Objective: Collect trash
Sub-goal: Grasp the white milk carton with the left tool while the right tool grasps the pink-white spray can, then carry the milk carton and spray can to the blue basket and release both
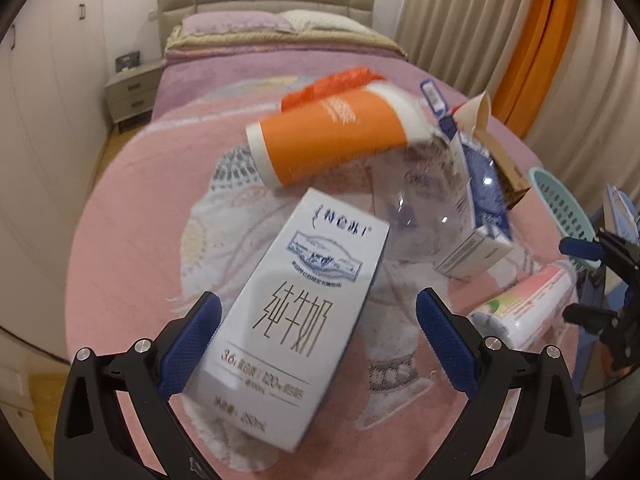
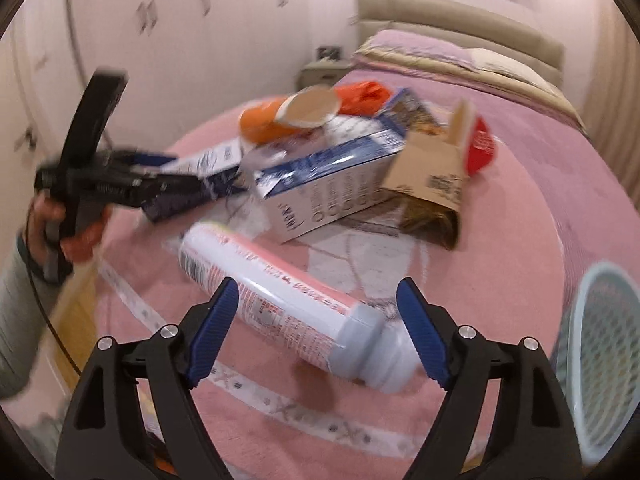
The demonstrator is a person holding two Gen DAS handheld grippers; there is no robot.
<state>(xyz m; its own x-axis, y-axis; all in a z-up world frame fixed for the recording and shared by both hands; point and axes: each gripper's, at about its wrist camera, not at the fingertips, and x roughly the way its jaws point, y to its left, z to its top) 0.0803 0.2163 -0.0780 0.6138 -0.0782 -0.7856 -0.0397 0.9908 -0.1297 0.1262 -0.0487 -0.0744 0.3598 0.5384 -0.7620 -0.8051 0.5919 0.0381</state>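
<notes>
While litter lies heaped on the pink bedspread (image 1: 132, 208), both hand-held grippers hover w/ fingers spread wide, neither clamped on anything. L gripper (image 1: 318, 334) straddles a white milk carton (image 1: 298, 320) lying flat, long axis running roughly 1 to 7 o'clock; the carton sits closer to the L pad, w/ a clear gap on the R side. R gripper (image 2: 318, 322) brackets a white-and-pink bottle (image 2: 288, 304), lying on its side, grey cap end pointing toward 4 o'clock. Beyond the carton at 12 o'clock: an orange paper cup (image 1: 332, 136) on its side, a clear plastic container (image 1: 424, 204), blue-and-white boxes (image 2: 332, 184) and a brown cardboard box (image 2: 432, 176). A pale green mesh basket (image 2: 600, 360) stands at 4 o'clock in the R view, probably where the trash goes. Best approach, judging from this: centre each object btwn the pads, grip across the narrow width, not the length, and close firmly before lifting; the round bottle may roll away if pinched off-centre.
</notes>
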